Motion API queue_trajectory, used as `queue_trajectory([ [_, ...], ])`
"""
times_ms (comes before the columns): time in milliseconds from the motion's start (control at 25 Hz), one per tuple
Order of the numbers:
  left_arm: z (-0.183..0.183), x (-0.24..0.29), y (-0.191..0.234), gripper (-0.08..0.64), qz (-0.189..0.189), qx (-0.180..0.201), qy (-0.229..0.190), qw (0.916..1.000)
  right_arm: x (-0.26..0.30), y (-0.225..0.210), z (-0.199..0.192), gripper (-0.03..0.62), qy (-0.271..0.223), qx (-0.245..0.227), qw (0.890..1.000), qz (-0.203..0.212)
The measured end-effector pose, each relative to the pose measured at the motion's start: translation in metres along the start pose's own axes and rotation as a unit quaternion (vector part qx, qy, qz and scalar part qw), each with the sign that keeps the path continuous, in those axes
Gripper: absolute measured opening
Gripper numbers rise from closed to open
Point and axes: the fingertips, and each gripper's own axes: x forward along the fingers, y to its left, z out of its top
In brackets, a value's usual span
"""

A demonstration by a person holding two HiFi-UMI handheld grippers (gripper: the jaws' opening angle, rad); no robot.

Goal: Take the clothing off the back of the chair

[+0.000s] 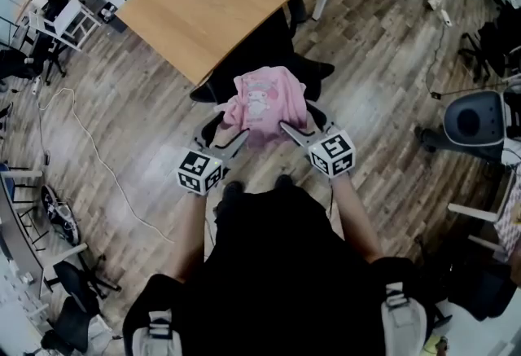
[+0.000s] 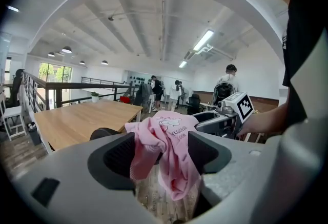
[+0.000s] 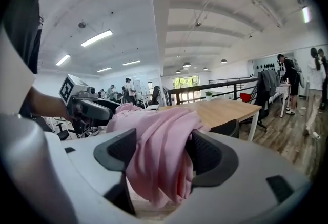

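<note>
Though bunched, soft pink clothing (image 1: 264, 106); limp folds

A person in black, whose grey left tool (image 1: 224, 132) and right tool (image 1: 299, 123) (black ribbed pads (image 2: 121, 154)) bear black-and-white marker cubes (image 1: 199, 172).

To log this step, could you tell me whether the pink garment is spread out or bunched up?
Bunched up: the pink garment is gathered into crumpled, drooping folds in every view.

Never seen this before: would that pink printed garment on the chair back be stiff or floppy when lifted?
Probably floppy: the pink printed cloth garment sags in folds inside the left tool and the right tool. Likely light, given its thin hanging folds. It could slide off, as both tools stand open.
</note>
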Motion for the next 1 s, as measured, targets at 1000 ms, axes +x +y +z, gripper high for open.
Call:
queue_trajectory([
  [1000,-0.002,0.022,-0.018,0.308,-0.035,-0.008,0.008,0.9993,0.009,0.011,-0.001,0.303,-0.001,0.018,1.000,0.019],
])
